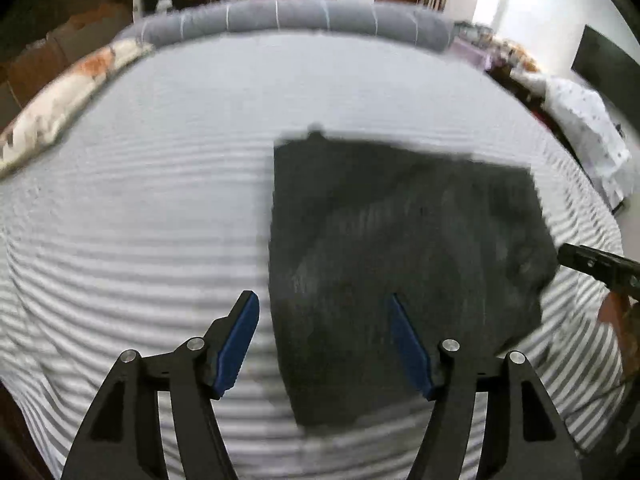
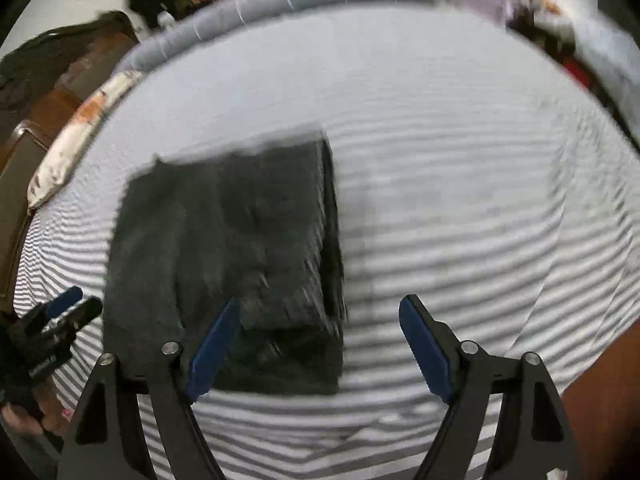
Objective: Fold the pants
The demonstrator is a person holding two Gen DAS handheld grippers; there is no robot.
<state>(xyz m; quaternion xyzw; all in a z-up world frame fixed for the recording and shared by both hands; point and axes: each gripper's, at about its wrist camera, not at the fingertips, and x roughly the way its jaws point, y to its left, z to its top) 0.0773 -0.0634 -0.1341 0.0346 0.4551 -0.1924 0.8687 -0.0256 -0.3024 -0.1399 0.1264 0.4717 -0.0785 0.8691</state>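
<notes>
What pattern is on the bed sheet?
Grey and white stripes on the bed sheet, clearest in the right wrist view.

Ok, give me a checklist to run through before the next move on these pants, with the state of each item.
1. Left gripper let go: ok, jaws apart, nothing pinched between the blue pads.
2. Right gripper let go: ok, jaws apart, only the near right corner of the cloth below them.
3. Dark pants lying flat on the striped bedsheet: ok, a compact, roughly rectangular stack.
4. Edges lined up: cannot tell, both views are blurred; the right side shows layered edges.
5. Room on the sheet around the stack: ok, the patterned pillow and grey bolster lie far off.
6. Fold finished: cannot tell.
</notes>
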